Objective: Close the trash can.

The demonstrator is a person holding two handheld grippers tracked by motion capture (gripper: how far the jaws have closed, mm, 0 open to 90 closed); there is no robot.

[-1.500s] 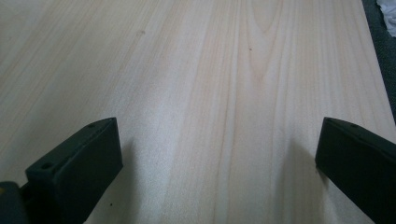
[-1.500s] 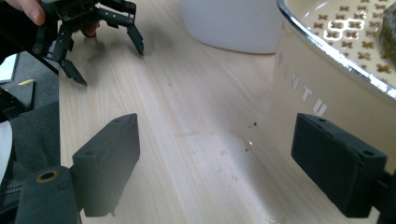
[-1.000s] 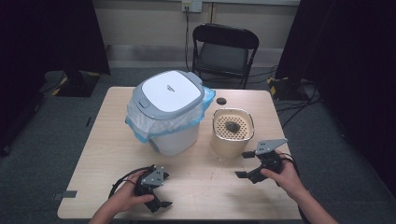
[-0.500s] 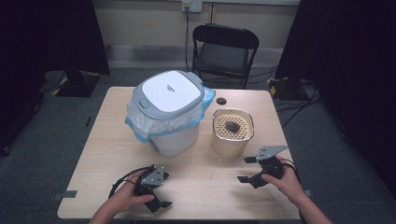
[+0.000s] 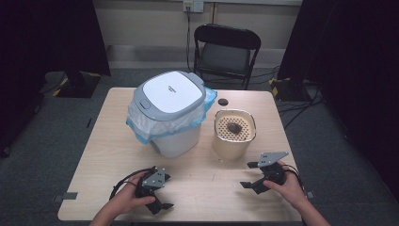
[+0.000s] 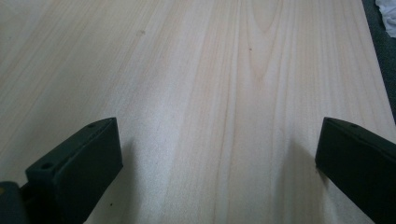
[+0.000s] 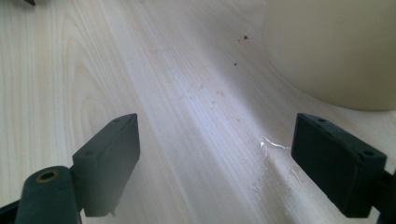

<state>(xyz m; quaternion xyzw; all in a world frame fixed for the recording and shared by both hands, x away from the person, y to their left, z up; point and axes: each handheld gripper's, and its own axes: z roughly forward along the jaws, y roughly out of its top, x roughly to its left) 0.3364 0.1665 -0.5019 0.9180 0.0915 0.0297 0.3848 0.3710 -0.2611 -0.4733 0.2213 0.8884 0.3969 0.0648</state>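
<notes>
- Moved lower and closer to the person than a moment ago: right gripper (image 5: 251, 175), now just over the table (image 5: 221, 188); left gripper (image 5: 160, 195) kept in place.
- Standing just past the right gripper, on the far side: cream strainer pot (image 5: 234, 134) with a dark lump (image 5: 232, 127) inside.
- Farther off, beyond the left gripper: white bin (image 5: 170, 113) with its lid shut and a blue-edged bag (image 5: 141, 129) around the rim.
- Way past both: a small black cap (image 5: 222, 101) and a black chair (image 5: 227, 52).
- Nothing but bare wood between the grippers and the pot.
- Right gripper (image 7: 215, 144) wide apart, holding nothing, same for the left gripper (image 6: 219, 158).
- Seen up close in the right gripper view, not from high up: wet drops (image 7: 273, 144) and tiny dark crumbs (image 7: 243, 36) beside the pot wall (image 7: 336, 51).
- Seen from high up, not up close: lump in the pot, hands, bin.
</notes>
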